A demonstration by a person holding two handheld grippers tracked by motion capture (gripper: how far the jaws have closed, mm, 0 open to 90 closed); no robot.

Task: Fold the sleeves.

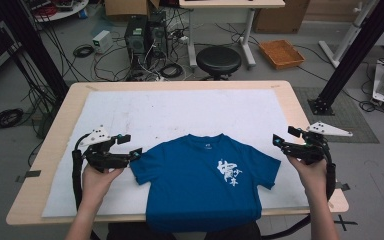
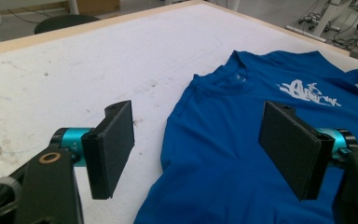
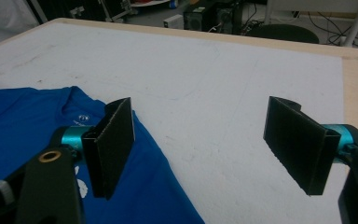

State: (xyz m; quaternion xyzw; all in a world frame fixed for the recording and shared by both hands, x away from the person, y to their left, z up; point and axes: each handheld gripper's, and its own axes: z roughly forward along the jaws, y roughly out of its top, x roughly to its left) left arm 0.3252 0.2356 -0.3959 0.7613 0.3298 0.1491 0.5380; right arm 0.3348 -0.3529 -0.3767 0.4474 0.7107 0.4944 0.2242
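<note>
A blue T-shirt (image 1: 200, 180) lies flat, front up, on the white mat (image 1: 180, 110) that covers the table (image 1: 55, 130). Its collar points away from the person and its hem hangs a little over the near edge, so the long axis of the shirt runs from near to far. A white print (image 1: 228, 172) is on the chest.

The left gripper (image 1: 130, 145) is held just beside the shirt's left sleeve (image 1: 141, 170), with the jaws standing wide and nothing between them. In the left gripper view (image 2: 198, 149) the blue cloth lies directly under and ahead of the jaws, and the collar (image 2: 230, 74) is further ahead.

The right gripper (image 1: 282, 137) is also wide and empty. It is near the right sleeve (image 1: 270, 172), but a strip of white mat is between them; in the right gripper view (image 3: 200, 149) the shirt (image 3: 37, 140) lies to the left of the jaws.

The left gripper seems nearer to the cloth. I judge that each hand has to move inward to its own sleeve or shoulder before the jaws can close on the fabric, probably to begin folding.
</note>
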